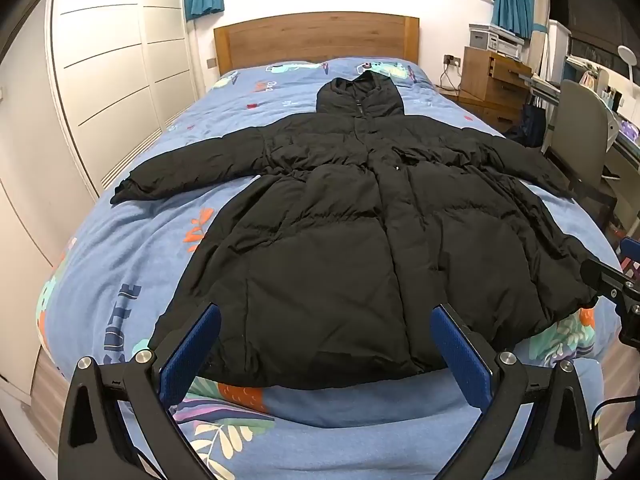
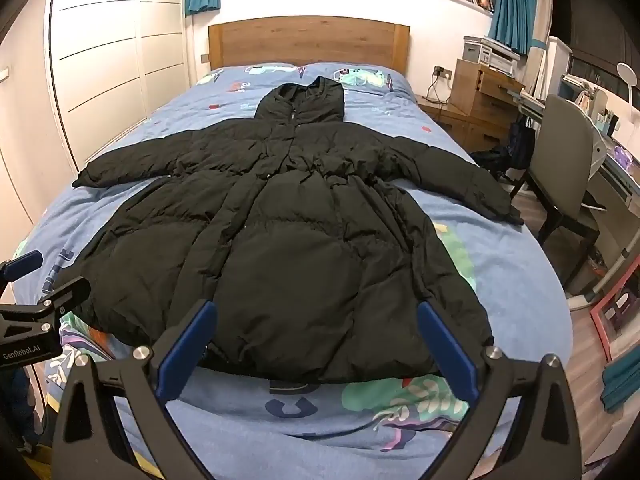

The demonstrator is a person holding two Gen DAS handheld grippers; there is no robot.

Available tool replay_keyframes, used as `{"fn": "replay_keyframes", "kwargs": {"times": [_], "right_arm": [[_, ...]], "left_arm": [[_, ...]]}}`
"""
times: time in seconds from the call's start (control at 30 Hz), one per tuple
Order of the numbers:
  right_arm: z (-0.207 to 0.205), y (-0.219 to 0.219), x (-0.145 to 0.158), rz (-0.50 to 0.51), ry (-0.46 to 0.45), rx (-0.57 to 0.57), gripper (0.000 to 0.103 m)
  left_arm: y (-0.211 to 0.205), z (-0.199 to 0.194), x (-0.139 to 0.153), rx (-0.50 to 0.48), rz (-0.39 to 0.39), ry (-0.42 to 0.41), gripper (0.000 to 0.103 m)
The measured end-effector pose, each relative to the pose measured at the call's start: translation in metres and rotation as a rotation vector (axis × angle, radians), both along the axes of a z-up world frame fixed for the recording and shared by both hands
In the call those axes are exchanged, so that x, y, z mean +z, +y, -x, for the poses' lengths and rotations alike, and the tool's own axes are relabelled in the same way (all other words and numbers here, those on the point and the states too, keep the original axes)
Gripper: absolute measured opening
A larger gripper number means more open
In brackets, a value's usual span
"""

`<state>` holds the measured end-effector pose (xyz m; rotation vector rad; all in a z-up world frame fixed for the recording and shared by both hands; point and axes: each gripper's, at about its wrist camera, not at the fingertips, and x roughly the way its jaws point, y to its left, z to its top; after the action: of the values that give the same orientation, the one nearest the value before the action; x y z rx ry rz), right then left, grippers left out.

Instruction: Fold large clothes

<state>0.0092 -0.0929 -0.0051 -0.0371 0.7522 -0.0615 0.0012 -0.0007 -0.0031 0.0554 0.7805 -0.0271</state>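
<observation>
From the left wrist view, one black puffer coat (image 1: 352, 216) lies front-up and fully spread on a bed with a blue patterned cover (image 1: 120, 264), hood toward the wooden headboard (image 1: 316, 40), both sleeves stretched out to the sides. No fold has been made yet, so the task looks to be at its very start, with every fold still to do. The left gripper (image 1: 326, 344) hangs above the near hem with its two blue-padded jaws spread wide and nothing between them. At the right edge, part of the other gripper shows beside the coat's corner. From the right wrist view, the same single coat (image 2: 280, 232) fills the middle of the bed, one hood, two sleeves, hem nearest the camera. The right gripper (image 2: 316, 340) is likewise wide open and empty, poised over the hem without touching it. One grey chair (image 2: 560, 160) stands beside the bed, at a desk.
</observation>
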Motion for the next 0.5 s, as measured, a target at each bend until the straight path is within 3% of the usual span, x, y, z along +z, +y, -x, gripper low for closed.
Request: {"fn": "replay_keyframes", "kwargs": {"times": [0.5], "right_arm": [[-0.0103,-0.0012,-0.0070,0.008,0.057,-0.007,0.101]], "left_arm": [[0.0007,-0.0082,-0.0045,0.019,-0.012,0.028,0.102]]}}
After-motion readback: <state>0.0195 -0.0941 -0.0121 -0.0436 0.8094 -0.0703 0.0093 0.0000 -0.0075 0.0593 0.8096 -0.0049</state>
